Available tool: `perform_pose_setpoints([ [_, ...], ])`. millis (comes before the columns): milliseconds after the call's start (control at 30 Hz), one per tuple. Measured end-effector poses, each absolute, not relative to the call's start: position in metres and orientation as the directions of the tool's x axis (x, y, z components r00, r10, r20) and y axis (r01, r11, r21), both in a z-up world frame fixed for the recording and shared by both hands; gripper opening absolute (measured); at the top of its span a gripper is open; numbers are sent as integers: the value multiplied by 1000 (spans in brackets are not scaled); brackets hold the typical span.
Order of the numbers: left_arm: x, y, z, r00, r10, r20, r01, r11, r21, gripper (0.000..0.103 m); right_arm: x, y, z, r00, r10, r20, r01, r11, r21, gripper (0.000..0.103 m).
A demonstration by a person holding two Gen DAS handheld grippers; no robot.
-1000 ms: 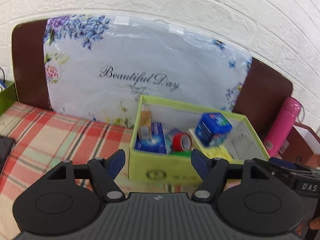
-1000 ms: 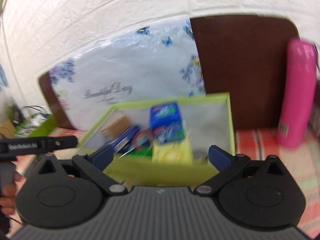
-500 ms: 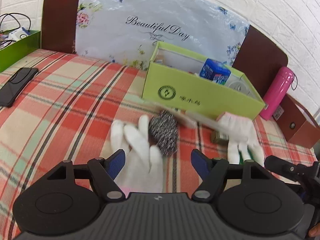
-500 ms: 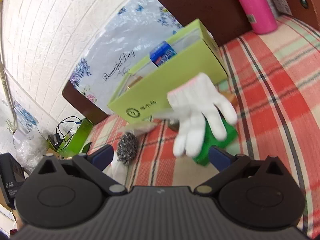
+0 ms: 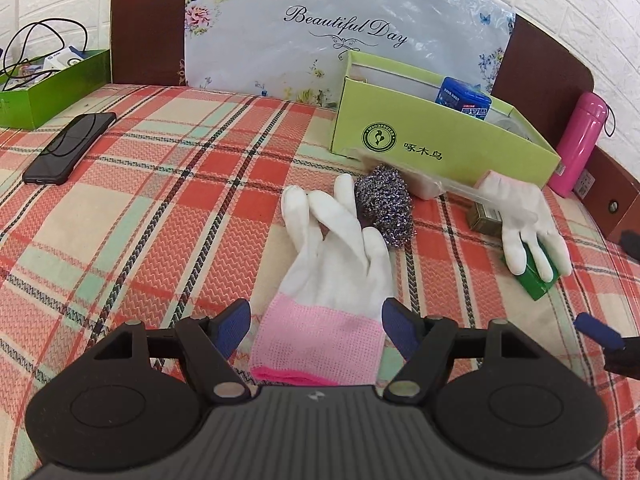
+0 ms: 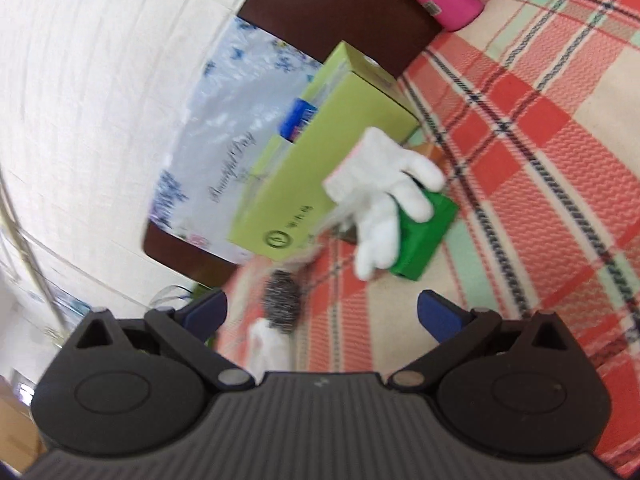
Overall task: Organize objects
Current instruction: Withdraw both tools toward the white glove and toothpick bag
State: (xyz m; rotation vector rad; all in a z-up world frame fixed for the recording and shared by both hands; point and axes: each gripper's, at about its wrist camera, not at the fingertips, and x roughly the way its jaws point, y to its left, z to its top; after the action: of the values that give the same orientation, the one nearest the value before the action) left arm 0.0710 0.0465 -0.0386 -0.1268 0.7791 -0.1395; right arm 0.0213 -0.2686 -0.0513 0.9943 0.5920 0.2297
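A white glove with a pink cuff [image 5: 332,280] lies flat on the plaid bedspread, its cuff between the fingers of my open left gripper [image 5: 314,326], which do not press on it. A steel wool scrubber [image 5: 386,206] sits just beyond the glove's fingers. A second white glove [image 5: 524,220] drapes over a green block [image 5: 538,280] to the right. In the right wrist view, rolled and blurred, my right gripper [image 6: 322,314] is open and empty, short of that second glove [image 6: 384,196] on the green block [image 6: 424,236]. The lime green box [image 5: 432,140] holds several items.
A pink bottle [image 5: 580,144] stands at the right by the brown headboard [image 5: 536,60]. A black phone [image 5: 70,148] lies at the left near a dark green box [image 5: 40,92] with cables. A small brown box [image 5: 486,218] sits under the second glove. A floral bag [image 5: 340,32] leans behind.
Both views have dropped from the box's inside toward the bedspread. The left gripper came down over the near glove's cuff. The right gripper rolled and closed in on the far glove.
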Motion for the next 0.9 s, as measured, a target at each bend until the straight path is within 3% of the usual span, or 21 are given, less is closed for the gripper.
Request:
perform_pose_setpoints([
  [100, 75, 46, -41, 708, -173, -684, 89, 984, -156, 76, 15, -270, -50, 856, 408, -317, 73, 512, 856, 103],
  [200, 83, 43, -44, 700, -200, -685, 122, 979, -161, 76, 16, -265, -43, 844, 402, -356, 54, 595, 802, 103],
  [367, 103, 30, -51, 680, -224, -699, 163, 975, -154, 76, 13, -250, -27, 845, 225, -486, 127, 797, 590, 103],
  [500, 112, 20, -51, 677, -254, -691, 199, 967, -161, 76, 5, -237, -20, 871, 128, -475, 104, 895, 434, 103],
  [567, 110, 17, -51, 676, -265, -687, 211, 964, -164, 66, 7, -230, -19, 869, 123, -479, 85, 917, 390, 103],
  [633, 105, 13, -51, 687, -235, -688, 225, 969, -107, 40, 10, -225, -19, 862, 137, -488, 59, 929, 365, 103],
  [667, 102, 13, -50, 690, -228, -687, 233, 969, -88, 36, 12, -222, -19, 859, 149, -489, 43, 933, 359, 99],
  [733, 97, 18, -48, 680, -246, -691, 237, 965, -110, 17, 17, -214, -19, 855, 177, -488, -1, 940, 340, 96],
  [900, 71, 30, -47, 669, -275, -691, 247, 958, -142, 14, 42, -187, -16, 850, 251, -463, -123, 950, 288, 92],
])
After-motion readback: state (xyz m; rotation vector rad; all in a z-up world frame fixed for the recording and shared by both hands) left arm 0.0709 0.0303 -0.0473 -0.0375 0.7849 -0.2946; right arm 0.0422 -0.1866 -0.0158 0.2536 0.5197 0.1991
